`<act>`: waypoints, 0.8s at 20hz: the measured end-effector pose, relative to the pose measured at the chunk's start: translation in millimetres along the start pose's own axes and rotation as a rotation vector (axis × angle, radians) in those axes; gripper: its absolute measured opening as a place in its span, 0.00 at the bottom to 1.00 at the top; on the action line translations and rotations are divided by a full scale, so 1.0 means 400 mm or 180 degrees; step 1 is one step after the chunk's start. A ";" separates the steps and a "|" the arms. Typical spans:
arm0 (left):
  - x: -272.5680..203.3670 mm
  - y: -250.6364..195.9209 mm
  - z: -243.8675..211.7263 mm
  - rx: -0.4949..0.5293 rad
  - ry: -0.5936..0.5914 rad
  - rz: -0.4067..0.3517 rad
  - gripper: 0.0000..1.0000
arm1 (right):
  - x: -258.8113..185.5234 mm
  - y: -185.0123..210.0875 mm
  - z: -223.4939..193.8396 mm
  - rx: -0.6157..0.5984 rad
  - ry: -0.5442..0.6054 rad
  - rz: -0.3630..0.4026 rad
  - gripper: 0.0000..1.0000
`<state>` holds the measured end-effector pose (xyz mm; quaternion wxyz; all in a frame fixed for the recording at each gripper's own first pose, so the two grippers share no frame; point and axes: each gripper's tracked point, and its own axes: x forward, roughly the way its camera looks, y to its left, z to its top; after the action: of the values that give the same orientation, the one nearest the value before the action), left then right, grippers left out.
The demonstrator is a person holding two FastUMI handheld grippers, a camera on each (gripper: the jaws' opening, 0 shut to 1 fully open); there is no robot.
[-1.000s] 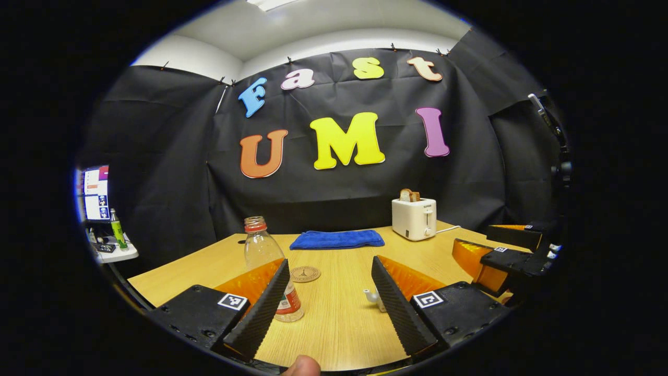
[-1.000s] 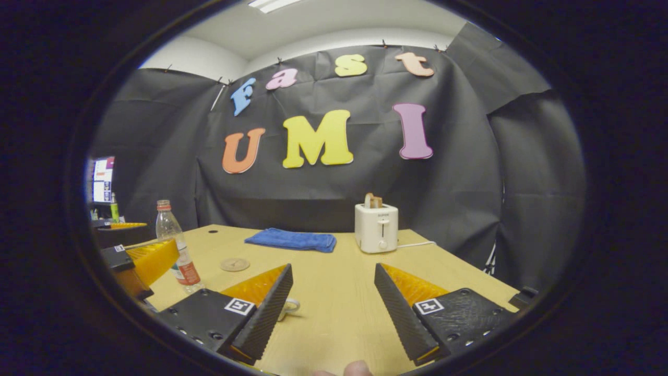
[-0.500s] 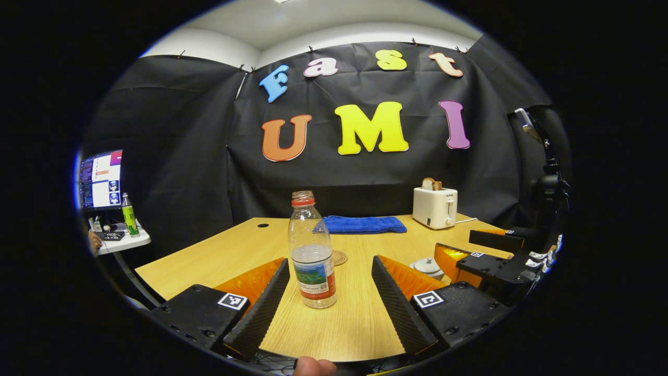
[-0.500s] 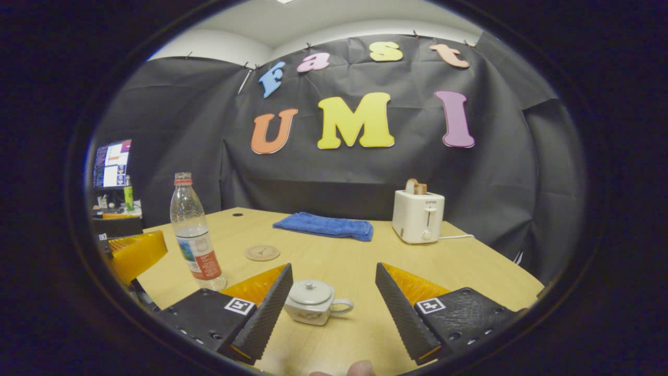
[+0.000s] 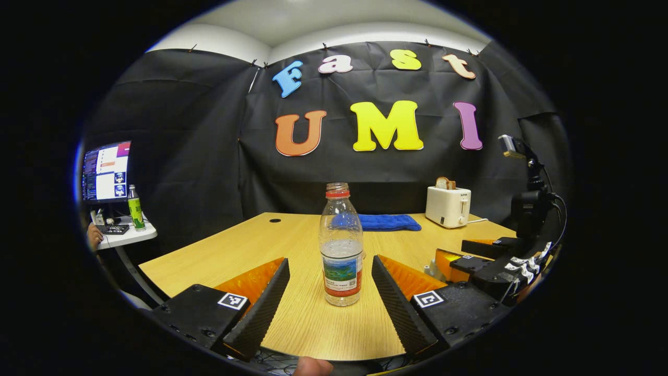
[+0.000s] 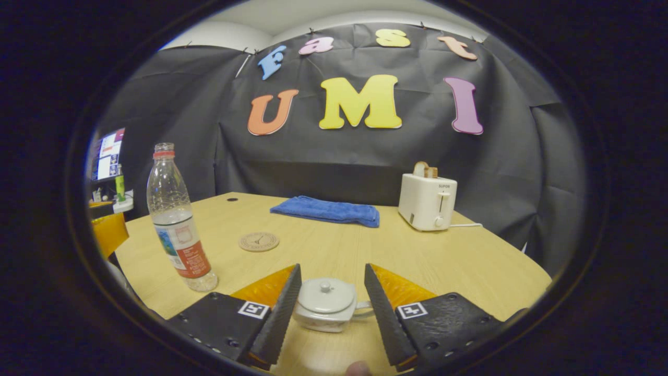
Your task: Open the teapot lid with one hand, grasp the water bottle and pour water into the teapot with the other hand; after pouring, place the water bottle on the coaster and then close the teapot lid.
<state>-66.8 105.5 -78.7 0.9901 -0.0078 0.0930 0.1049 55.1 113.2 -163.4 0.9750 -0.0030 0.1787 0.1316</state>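
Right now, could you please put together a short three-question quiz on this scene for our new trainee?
1. True or false: the teapot has its lid on.
2. What stands between the left gripper's open fingers?
A. toaster
B. water bottle
C. coaster
3. Fill in: the blue towel lies on the table, left of the ____.

Key: 1 true; 2 B; 3 toaster.
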 end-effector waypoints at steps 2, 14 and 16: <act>0.001 0.007 0.000 -0.0006 -0.0026 -0.0001 0.99 | 0.006 0.010 0.001 -0.0036 0.0010 -0.0003 0.60; 0.013 0.025 -0.016 -0.0055 0.0004 -0.0014 0.99 | 0.019 0.005 -0.003 0.0091 0.0084 0.0049 0.01; 0.021 0.017 -0.025 -0.0031 0.0031 -0.0068 0.99 | 0.017 0.007 0.005 0.0062 0.0051 0.0069 0.01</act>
<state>-62.1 113.6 -89.9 0.9906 -0.0142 0.0972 0.0948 61.4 117.9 -163.8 0.9721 0.0074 0.1878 0.1404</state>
